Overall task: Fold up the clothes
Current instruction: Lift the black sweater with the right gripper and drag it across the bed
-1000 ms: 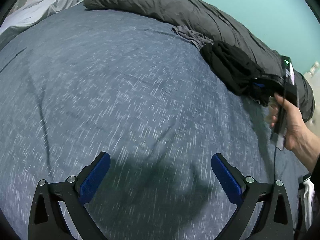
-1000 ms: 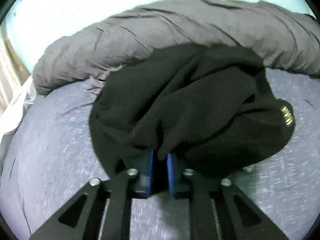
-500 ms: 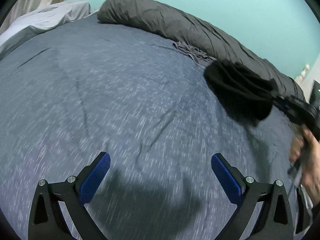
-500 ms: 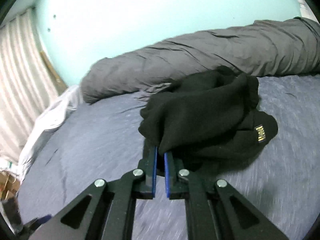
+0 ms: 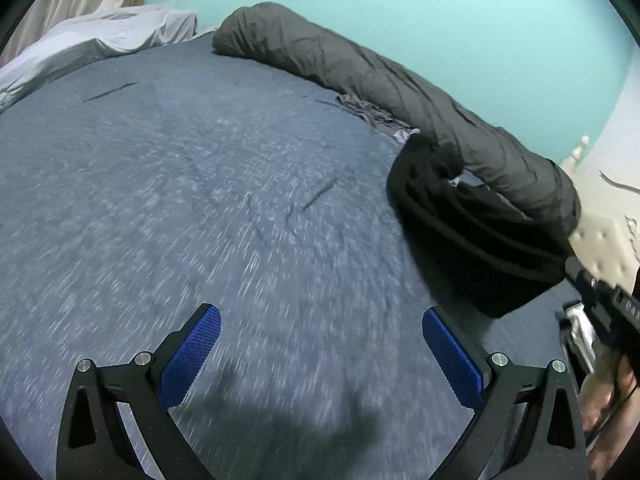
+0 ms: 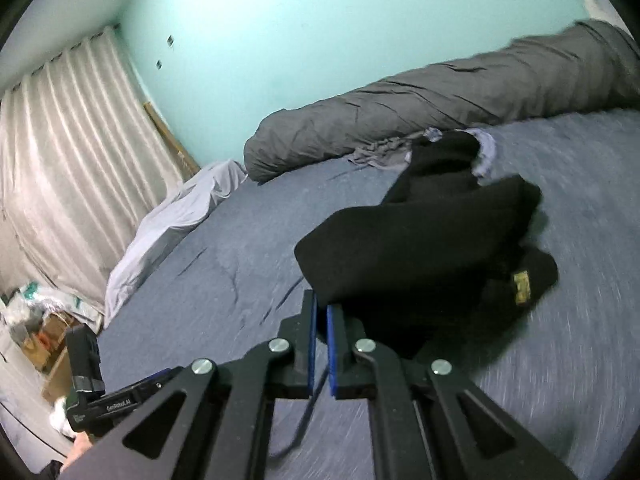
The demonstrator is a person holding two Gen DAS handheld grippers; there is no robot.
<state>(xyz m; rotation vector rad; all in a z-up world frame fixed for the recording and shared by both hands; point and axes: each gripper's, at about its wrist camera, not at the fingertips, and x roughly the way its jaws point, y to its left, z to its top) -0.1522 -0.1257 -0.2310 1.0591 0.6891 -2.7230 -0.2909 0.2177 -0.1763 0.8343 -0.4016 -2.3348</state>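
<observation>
A: State of the right gripper [image 6: 321, 312]?

B: Fingers pressed nearly together, pinching an edge of the black garment [image 6: 432, 256]. The garment bunches just beyond the fingertips and trails away to the right, its far end resting on the bed [image 6: 208, 264]. A small yellow label [image 6: 521, 282] shows on its right fold.

A: Left gripper [image 5: 320, 354]?

B: Fingers spread wide, nothing between them. It hangs over bare blue sheet. In the left wrist view, the garment [image 5: 472, 232] lies up and to the right of the fingers, well apart from them.

A: Edges?

B: A grey rolled duvet [image 5: 400, 92] runs along the far side of the bed against the teal wall [image 5: 400, 8], and the garment's far end lies just beside it. A crumpled grey cloth [image 5: 372, 112] lies at the duvet's foot. A pale sheet [image 6: 172, 224] drapes the left edge, near the curtain [image 6: 68, 152].

A: Open room?

B: A broad stretch of flat sheet lies left of the garment, with only shallow creases.
</observation>
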